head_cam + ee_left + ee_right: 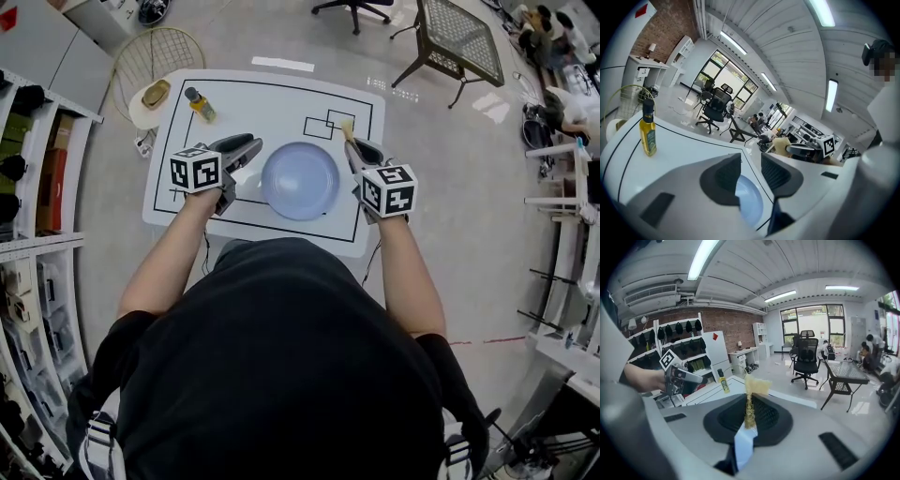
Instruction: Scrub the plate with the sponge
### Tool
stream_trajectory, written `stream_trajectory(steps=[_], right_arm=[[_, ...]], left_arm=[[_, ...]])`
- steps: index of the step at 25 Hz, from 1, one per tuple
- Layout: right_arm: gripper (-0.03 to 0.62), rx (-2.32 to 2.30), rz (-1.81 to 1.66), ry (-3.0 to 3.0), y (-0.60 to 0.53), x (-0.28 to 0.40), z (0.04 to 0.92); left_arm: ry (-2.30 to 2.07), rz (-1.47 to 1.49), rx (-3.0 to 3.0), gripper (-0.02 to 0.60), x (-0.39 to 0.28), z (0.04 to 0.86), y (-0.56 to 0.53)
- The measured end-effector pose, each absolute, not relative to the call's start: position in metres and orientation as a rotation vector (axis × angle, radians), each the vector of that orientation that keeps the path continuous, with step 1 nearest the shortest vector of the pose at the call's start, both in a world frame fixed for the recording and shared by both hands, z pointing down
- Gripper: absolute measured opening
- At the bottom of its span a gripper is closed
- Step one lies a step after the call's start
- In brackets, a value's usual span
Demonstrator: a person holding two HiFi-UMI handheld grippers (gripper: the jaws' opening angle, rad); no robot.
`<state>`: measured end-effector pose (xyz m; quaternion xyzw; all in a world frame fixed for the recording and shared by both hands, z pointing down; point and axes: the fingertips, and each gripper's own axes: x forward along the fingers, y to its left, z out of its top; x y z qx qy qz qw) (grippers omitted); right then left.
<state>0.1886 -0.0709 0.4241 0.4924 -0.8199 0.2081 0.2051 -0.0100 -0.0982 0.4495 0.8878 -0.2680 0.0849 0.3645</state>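
Observation:
A pale blue plate (300, 180) lies flat on the white table (272, 103), between my two grippers. My left gripper (246, 150) hovers at the plate's left edge, open, with nothing between its jaws; the plate (749, 202) shows through the gap. My right gripper (349, 139) is held above the plate's right edge, shut on a yellow sponge (347, 127). The sponge (751, 401) stands squeezed thin between the jaws, its top sticking out beyond them. Each gripper is lifted off the table.
An oil bottle (199, 104) stands at the table's far left. A round stool with a hat (153, 95) sits beside the table's left corner. Black lines (328, 122) mark rectangles on the tabletop. Shelves (37, 187) run along the left; a mesh table (455, 37) stands far right.

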Motion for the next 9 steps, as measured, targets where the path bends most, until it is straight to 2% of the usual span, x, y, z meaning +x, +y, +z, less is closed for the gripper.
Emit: stream_trajectory(steps=[9], right_arm=[[0.028, 1.451, 0.63, -2.286, -0.042, 0.201, 0.406]], left_arm=[[-0.705, 0.207, 2.285, 0.14, -0.027, 0.437, -0.076]])
